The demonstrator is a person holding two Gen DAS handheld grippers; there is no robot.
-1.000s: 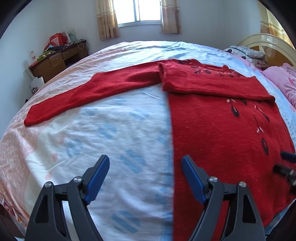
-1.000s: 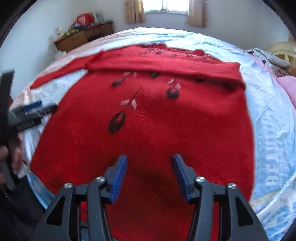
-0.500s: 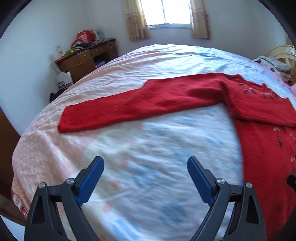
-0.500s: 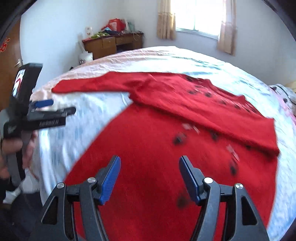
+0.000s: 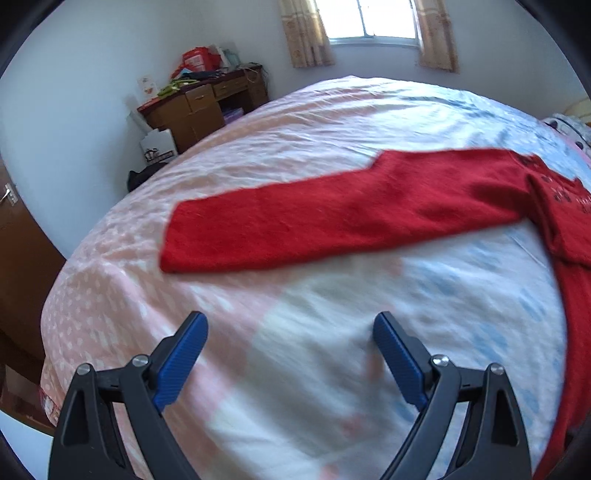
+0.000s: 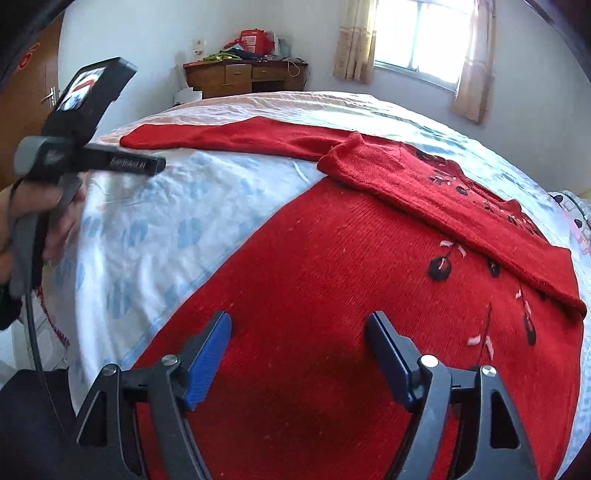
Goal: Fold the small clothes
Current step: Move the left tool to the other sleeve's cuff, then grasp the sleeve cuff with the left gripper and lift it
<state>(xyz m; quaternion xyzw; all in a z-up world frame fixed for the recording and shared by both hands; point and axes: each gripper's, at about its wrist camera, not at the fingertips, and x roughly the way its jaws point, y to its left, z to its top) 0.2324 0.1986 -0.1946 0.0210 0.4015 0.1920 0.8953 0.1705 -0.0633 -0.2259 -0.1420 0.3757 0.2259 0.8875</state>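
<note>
Wooden desk [image 5: 207, 107] by wall, curtained window [image 5: 369, 22], patterned bedsheet [image 5: 295, 147]
</note>
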